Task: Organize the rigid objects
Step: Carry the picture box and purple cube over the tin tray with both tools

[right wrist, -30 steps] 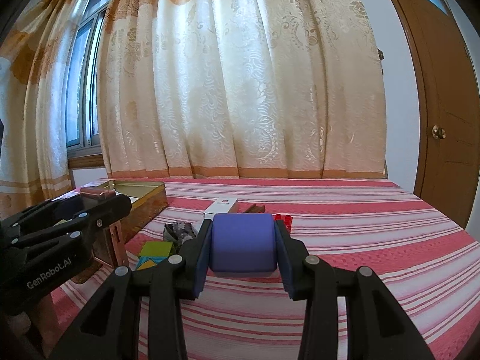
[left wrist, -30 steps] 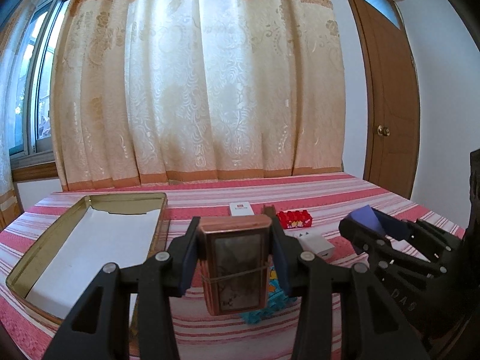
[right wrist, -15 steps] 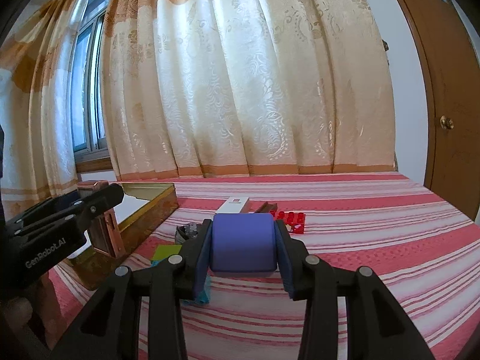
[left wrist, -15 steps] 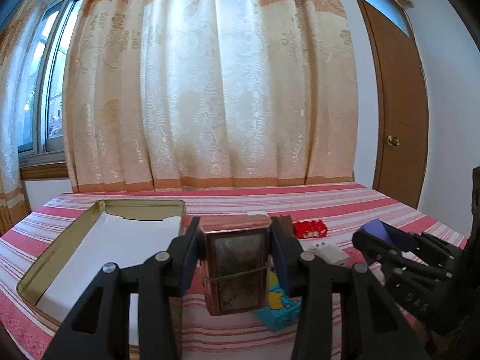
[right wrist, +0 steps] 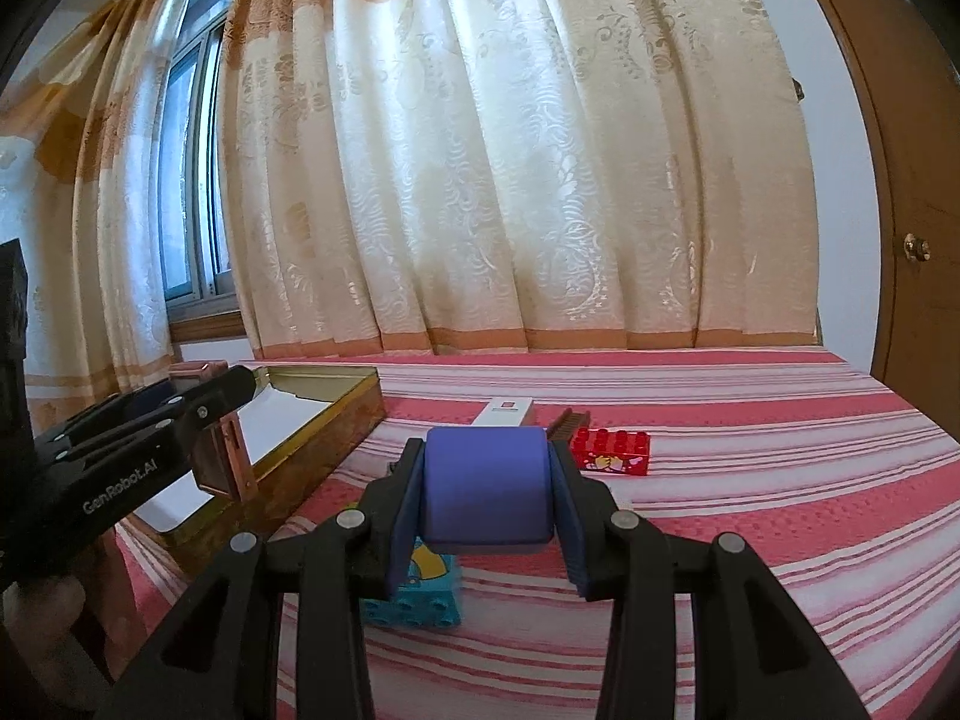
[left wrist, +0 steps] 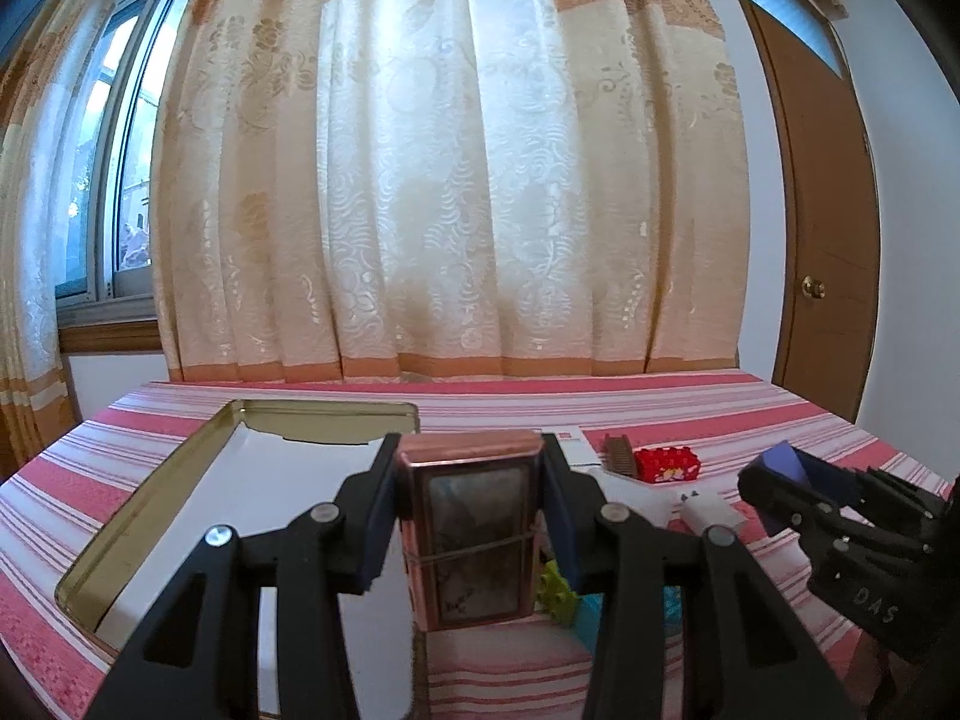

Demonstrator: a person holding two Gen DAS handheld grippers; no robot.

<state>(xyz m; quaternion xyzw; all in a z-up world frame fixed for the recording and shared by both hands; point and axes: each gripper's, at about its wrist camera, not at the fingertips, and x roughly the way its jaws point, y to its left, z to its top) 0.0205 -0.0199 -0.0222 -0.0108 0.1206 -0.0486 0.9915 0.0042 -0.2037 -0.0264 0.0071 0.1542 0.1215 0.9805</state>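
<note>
My left gripper (left wrist: 471, 510) is shut on a copper-coloured box (left wrist: 471, 531) with a rubber band round it, held upright above the table beside the gold tin tray (left wrist: 150, 480). In the right wrist view the box (right wrist: 222, 462) hangs just over the tray's near corner (right wrist: 336, 420). My right gripper (right wrist: 486, 495) is shut on a blue rounded block (right wrist: 486, 492), held above the striped cloth. That block also shows in the left wrist view (left wrist: 786, 468) at the right.
On the red striped cloth lie a red toy brick (right wrist: 612, 450), a white flat box (right wrist: 507, 411), a brown comb (right wrist: 570, 420), a teal brick (right wrist: 420, 594) and a white charger (left wrist: 708, 510). The tray is lined with white paper. Curtain behind, door right.
Both grippers have risen, so the table sits lower in both views. The left gripper with the box has shifted towards the tray. Both holds are unchanged.
</note>
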